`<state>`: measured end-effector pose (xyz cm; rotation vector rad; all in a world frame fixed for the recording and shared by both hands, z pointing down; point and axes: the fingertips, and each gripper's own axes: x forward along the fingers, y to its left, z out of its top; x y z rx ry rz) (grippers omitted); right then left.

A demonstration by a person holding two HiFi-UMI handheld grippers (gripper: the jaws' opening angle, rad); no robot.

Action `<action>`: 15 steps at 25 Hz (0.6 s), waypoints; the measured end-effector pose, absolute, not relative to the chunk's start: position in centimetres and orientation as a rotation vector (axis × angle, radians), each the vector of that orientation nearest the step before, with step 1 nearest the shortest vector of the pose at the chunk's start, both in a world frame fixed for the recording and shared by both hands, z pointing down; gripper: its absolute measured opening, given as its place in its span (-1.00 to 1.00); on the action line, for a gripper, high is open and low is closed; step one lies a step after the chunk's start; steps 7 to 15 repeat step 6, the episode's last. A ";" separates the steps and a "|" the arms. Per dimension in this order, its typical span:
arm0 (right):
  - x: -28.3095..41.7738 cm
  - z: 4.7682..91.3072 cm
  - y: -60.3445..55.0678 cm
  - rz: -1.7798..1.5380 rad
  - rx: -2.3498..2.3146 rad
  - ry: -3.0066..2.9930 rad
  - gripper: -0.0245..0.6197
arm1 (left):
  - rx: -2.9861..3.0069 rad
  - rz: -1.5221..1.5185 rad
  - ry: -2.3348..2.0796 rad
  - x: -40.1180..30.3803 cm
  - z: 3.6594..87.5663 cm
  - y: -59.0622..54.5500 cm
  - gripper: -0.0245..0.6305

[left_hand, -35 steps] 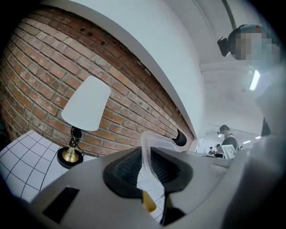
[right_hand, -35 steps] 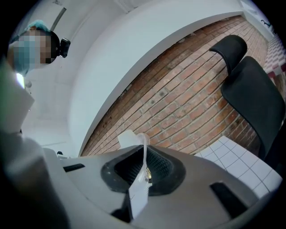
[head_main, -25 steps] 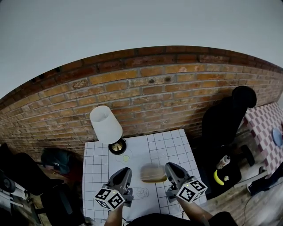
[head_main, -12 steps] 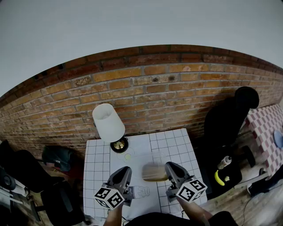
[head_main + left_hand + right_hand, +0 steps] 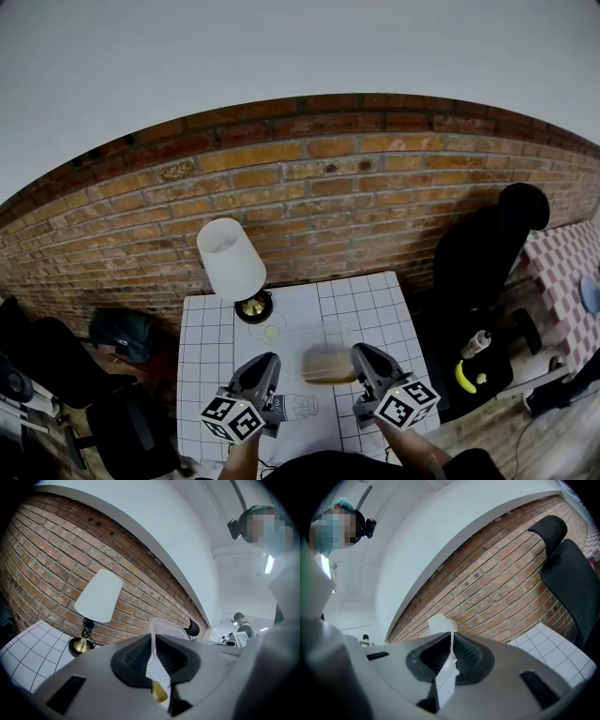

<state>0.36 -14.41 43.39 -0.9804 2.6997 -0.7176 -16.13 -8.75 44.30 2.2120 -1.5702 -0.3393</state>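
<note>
The left gripper (image 5: 265,362) and right gripper (image 5: 360,353) hang over the desk's (image 5: 202,349) near edge. Each is clenched on a thin upper edge of one clear plastic bag (image 5: 326,362). In the left gripper view the film is pinched flat between the ribbed pads (image 5: 135,656); in the right gripper view it is nipped the same way.

The bag spans the gap between them, with something yellow-brown low inside. Whether it rests on the desk or hangs free cannot be told.

The step in hand looks like a two-sided hold that keeps the bag spread. Any next move calls for firm, matched grips and level travel.

A drawn sheet (image 5: 300,406) lies under the left gripper. A white-shaded lamp (image 5: 232,261) stands by the far edge, before a brick wall (image 5: 328,197).
</note>
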 end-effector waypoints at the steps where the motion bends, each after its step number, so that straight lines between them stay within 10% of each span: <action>1: 0.4 43.4 -14.4 -0.719 -0.982 2.699 -0.87 | 2.212 -0.339 -1.569 -16.1 44.3 -8.8 -0.81; 15: 0.3 43.6 -14.5 -0.727 -0.989 2.700 -0.87 | 2.206 -0.339 -1.565 -16.2 44.5 -9.0 -0.81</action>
